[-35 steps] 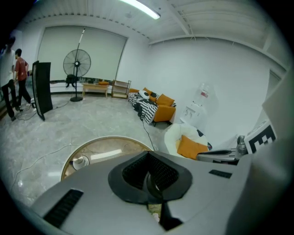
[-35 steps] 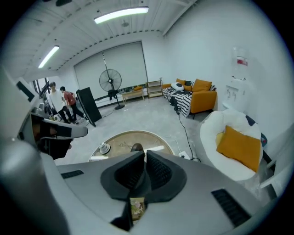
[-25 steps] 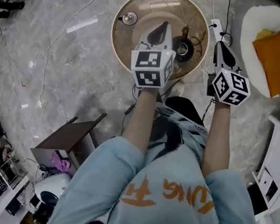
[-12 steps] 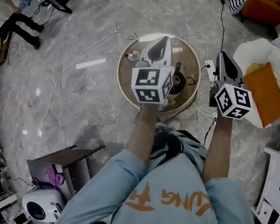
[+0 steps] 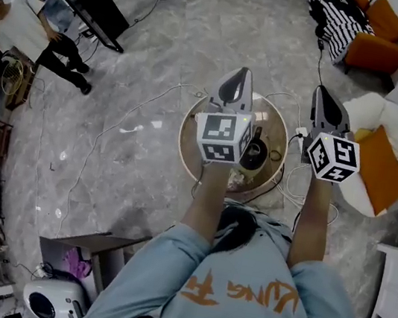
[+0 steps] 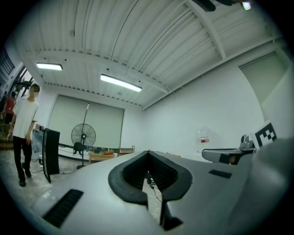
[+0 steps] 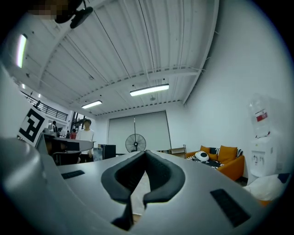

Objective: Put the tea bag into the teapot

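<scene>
Tea bag not made out anywhere. Held grey left gripper and grey right gripper pressed together, empty, pointing level toward far room, high over small dark teapot on round tan table, below and nearer left gripper.

**A big open hall serving as lounge and work space**

A ribbed ceiling is carrying long strip lights over a pale stone-look floor. Cables are trailing across it toward a small round tabletop. A pedestal fan is standing by a wide shuttered wall. An orange sofa and what may be a water dispenser are lining the side. A person is standing apart.
</scene>
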{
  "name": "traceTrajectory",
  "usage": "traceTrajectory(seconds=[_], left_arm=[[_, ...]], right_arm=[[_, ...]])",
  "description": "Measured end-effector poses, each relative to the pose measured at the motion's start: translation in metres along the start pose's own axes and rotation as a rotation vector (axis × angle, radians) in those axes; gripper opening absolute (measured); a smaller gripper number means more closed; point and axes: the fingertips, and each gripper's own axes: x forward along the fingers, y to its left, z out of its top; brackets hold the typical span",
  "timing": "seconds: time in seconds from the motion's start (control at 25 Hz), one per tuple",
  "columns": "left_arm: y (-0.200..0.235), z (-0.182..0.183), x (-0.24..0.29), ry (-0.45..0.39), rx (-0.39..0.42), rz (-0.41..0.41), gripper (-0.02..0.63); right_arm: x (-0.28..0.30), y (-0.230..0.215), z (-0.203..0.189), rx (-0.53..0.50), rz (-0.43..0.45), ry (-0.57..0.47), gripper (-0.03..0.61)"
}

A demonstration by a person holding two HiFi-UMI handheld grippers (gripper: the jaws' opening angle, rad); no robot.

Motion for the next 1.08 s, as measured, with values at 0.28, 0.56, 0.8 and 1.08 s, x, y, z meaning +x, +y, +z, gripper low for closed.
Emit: traceTrajectory(seconds=[0.28,0.56,0.8,1.08], left_arm=[[0.011,0.0,-0.014,0.007,0.008,0.025,0.025],[0.005,-0.004,-0.016,0.013,0.0,0.015,0.025],[0.011,-0.016,-0.008,0.032,-0.004,0.011,0.025],[0.011,-0.019,-0.014,0.038,-0.009,0.019,0.025]], right_arm=[[0.002,0.019,0.002,-0.03,0.025,0.004,0.012],[-0.004,0.015,0.002,-0.046,0.024,0.016,0.012],[0.006,0.014,-0.01,-0.056,0.024,0.039,0.012],[0.001,0.02,-0.005,-0.069,0.038,0.032,0.012]])
